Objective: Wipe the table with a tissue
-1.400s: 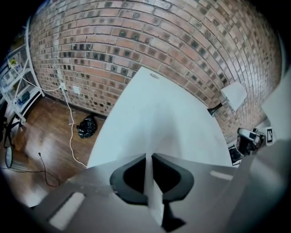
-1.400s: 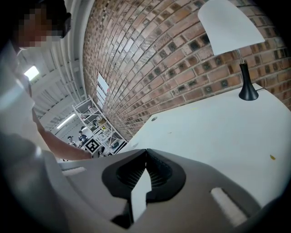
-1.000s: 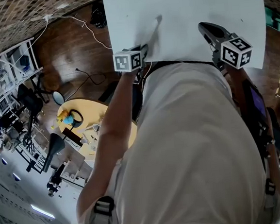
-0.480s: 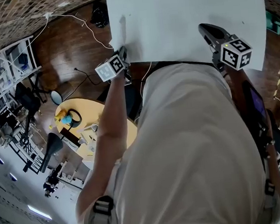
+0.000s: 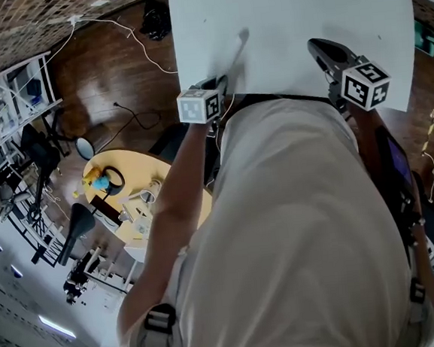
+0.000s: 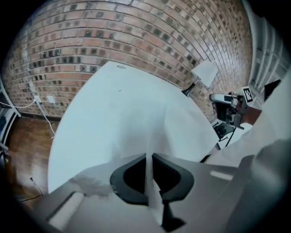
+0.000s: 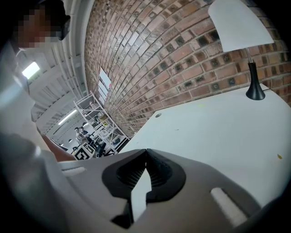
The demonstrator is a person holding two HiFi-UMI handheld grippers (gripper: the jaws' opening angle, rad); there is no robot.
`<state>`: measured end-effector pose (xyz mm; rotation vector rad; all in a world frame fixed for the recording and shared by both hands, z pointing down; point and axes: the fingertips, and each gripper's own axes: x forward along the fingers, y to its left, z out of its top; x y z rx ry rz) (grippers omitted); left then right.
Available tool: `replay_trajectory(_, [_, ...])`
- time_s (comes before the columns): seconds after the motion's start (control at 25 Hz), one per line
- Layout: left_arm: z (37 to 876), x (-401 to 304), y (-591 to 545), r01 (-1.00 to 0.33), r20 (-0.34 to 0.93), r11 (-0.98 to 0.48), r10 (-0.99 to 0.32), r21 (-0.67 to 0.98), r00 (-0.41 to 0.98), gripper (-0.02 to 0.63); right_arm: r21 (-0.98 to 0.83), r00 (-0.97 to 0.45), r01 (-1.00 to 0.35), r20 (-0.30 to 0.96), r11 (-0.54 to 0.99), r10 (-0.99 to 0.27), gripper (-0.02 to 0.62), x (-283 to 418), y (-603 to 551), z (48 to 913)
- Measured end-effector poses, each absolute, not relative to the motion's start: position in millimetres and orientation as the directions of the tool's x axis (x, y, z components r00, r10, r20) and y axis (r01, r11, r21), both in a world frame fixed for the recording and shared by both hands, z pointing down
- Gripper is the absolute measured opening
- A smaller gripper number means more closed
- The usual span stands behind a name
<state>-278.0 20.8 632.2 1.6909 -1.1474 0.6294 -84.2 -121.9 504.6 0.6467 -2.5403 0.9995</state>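
Note:
A white tissue is pinched between the jaws of my left gripper and trails forward over the white table. In the head view the left gripper sits at the table's near edge, with the tissue stretching up and away from it. My right gripper rests further right over the near edge of the table. In the right gripper view its jaws are shut with nothing between them.
A lamp with a black base and white shade stands at the table's far side against a brick wall. Wooden floor with cables and a round yellow table lie to the left.
The left gripper swung left to the table's left edge with the tissue, then came back right to about where it began. The right gripper stayed still.

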Motion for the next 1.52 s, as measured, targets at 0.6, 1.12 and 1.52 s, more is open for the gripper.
replay_trajectory(0.6, [616, -380, -2, -0.701, 0.653, 0.398, -0.746, 0.592, 0.128, 0.009, -0.548, -0.847, -0.508, 0.459, 0.664, -0.269, 0.008, -101, -122, 505])
replay_trajectory(1.12, [629, -377, -76, -0.753, 0.725, 0.397, -0.673, 0.525, 0.15, 0.009, -0.551, -0.822, -0.56, 0.46, 0.618, -0.335, 0.008, -79, -129, 503])
replay_trajectory(1.52, [625, -376, -124, -0.751, 0.714, 0.368, -0.674, 0.548, 0.191, 0.009, -0.555, -0.798, -0.6, 0.463, 0.576, -0.385, 0.008, -62, -132, 501])
